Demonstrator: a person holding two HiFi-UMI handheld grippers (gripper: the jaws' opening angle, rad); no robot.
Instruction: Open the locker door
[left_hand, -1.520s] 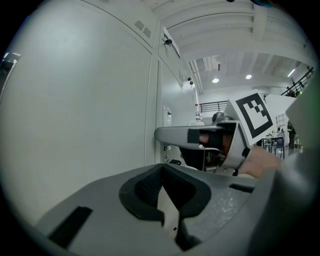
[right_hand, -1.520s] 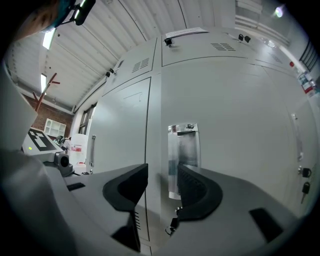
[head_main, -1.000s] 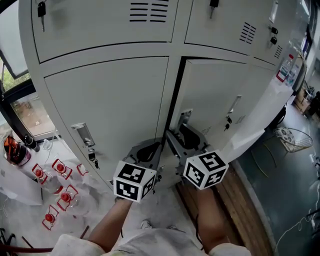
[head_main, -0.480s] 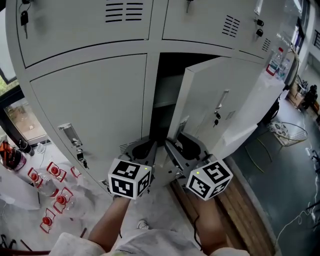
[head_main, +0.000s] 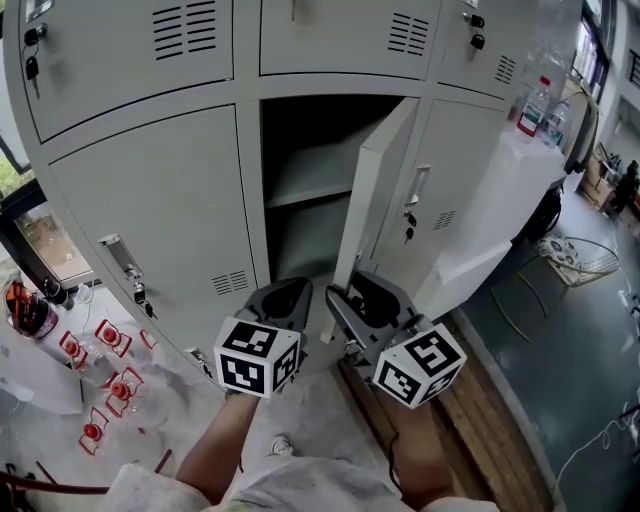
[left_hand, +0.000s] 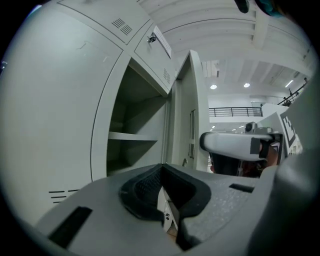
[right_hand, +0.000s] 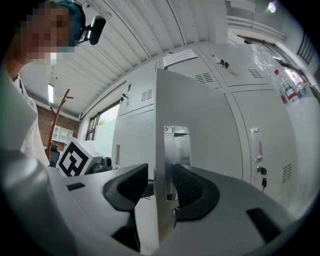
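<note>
At centre frame the locker door (head_main: 380, 180) stands right of its open compartment (head_main: 300, 140), a shelf (head_main: 300, 195) inside. Below, the right gripper (head_main: 345, 298) sits on the door's edge, with the left gripper (head_main: 283, 300) just left of it.

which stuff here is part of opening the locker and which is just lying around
In the job: locker door, right gripper clamped on its edge, open compartment.
Lying about: bottles on the floor, wire basket, left gripper, shut and empty.
</note>
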